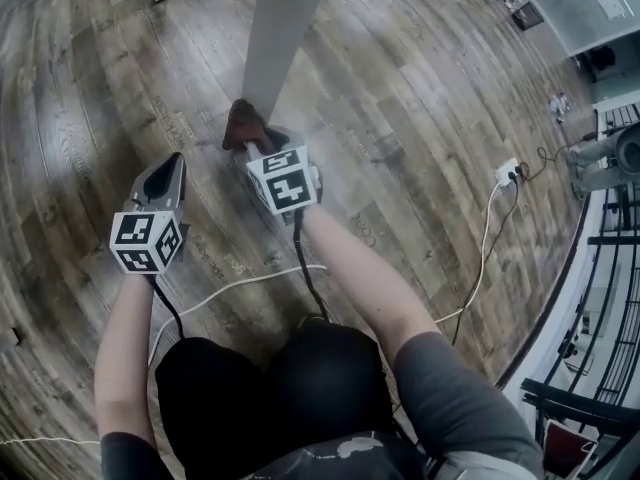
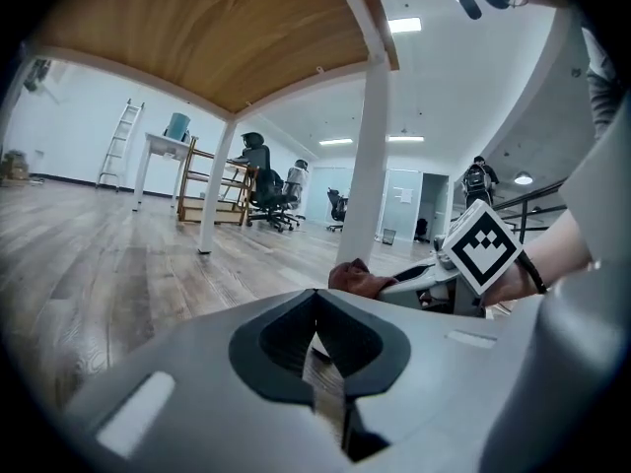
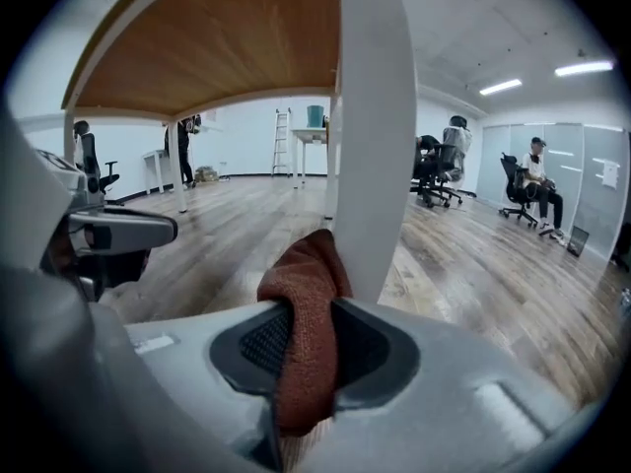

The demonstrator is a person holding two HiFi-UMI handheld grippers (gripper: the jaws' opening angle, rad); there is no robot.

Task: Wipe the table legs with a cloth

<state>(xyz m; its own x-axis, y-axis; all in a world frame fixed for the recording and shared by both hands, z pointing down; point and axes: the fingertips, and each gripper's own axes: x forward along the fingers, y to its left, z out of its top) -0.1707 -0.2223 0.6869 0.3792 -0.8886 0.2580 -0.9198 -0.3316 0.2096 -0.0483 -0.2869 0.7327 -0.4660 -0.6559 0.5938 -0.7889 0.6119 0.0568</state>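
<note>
R gripper (image 3: 302, 351) is clamped on the cloth (image 3: 301, 294), a rust-brown wad standing up out of the jaws w/ a good bit free above them. Cloth sits against the leg (image 1: 284, 30) at its low end, just above the floor (image 1: 420, 98), on the side that shows left in the R gripper view. It looks to be touching, tho the wad masks the exact contact. L gripper (image 2: 317, 335) has its jaws together w/ nothing btwn them. It hangs just beside the R one, clear of the leg.

Step in hand, as I read it: rubbing the leg's bottom section. To do it well:
- Press the free part of the cloth flat on the face, not the jaw tips; hard plastic on white paint cd scuff.
- Stroke along the leg's length, then work round each face & corner in turn. The far side needs a reach round.
- The bite looks deep enough, but the cloth cd drag out on a stroke, so go moderate on pressure.
- Mind the cables (image 1: 240, 286) on the floor near the knees.
- L gripper has no job here; best kept out of the way.
</note>
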